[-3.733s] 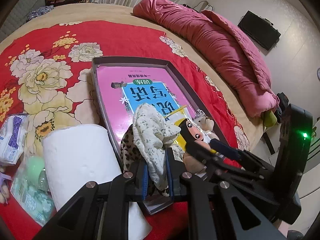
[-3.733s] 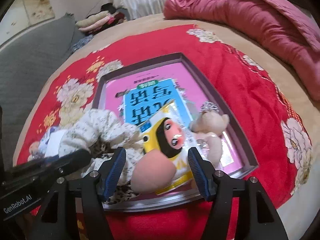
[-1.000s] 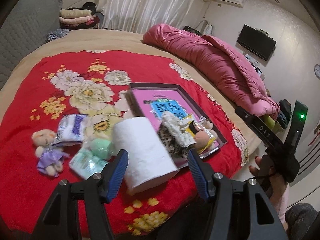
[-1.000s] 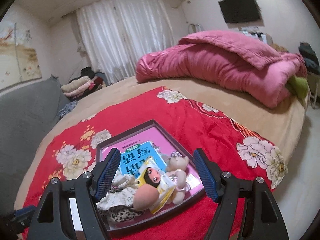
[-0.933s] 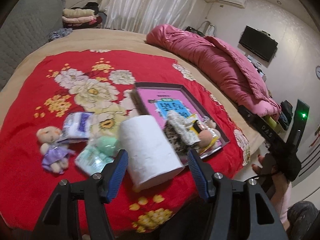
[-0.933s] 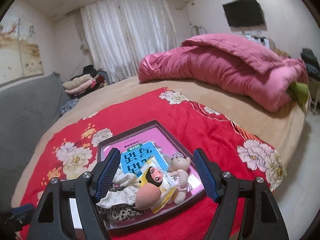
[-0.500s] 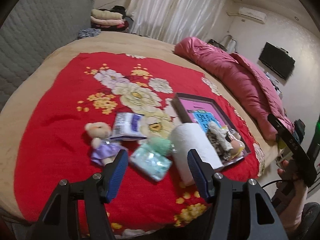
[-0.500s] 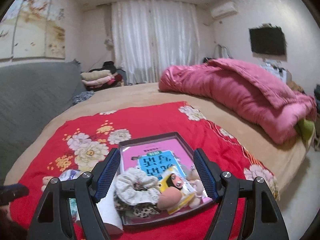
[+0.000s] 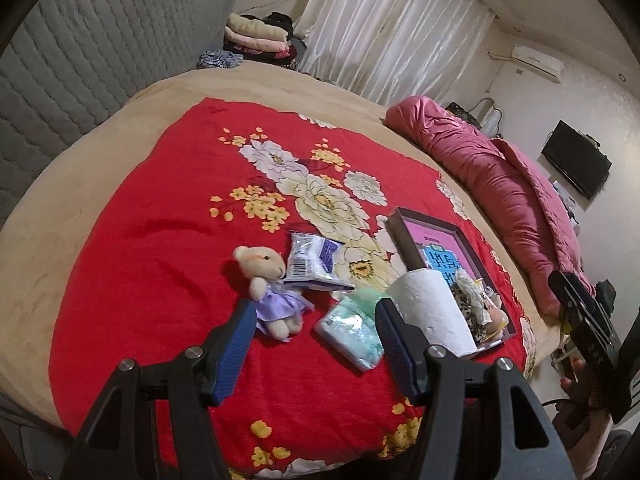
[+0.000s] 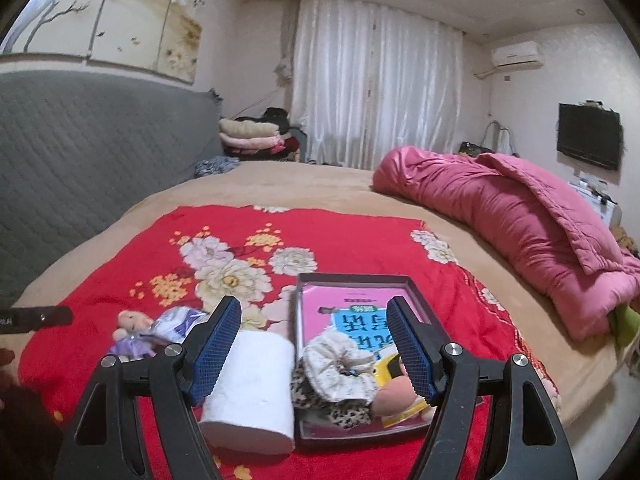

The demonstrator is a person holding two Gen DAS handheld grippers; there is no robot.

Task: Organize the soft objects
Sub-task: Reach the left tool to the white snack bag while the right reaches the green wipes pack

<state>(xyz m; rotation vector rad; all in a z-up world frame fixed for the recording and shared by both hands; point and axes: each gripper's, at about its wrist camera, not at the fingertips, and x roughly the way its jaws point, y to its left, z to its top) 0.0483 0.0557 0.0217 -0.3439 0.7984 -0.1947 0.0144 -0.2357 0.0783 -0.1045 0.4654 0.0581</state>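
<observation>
On the red floral blanket [image 9: 160, 240] lie a small teddy bear in a purple dress [image 9: 270, 290], a white-and-purple packet [image 9: 312, 260], a pale green tissue pack [image 9: 352, 330] and a white paper roll [image 9: 434, 314]. My left gripper [image 9: 314, 346] hangs open above and short of the bear and the green pack, holding nothing. A dark tray [image 10: 416, 292] with a pink book holds a floral scrunchie [image 10: 334, 364], a leopard scrunchie [image 10: 340, 410] and a doll-face packet [image 10: 396, 388]. My right gripper [image 10: 314, 350] is open and empty, back from the tray and the paper roll [image 10: 252, 388].
A rolled pink quilt [image 10: 520, 232] lies along the bed's right side. A grey padded headboard [image 10: 80, 160] rises at the left, with folded clothes [image 10: 252, 136] and white curtains behind. The other gripper and a hand [image 9: 580, 376] show at the right edge of the left wrist view.
Both grippers have drawn back from the tray and swung left, empty and wide. The bear, packets and paper roll now sit ahead of the left gripper; the scrunchie lies in the tray.
</observation>
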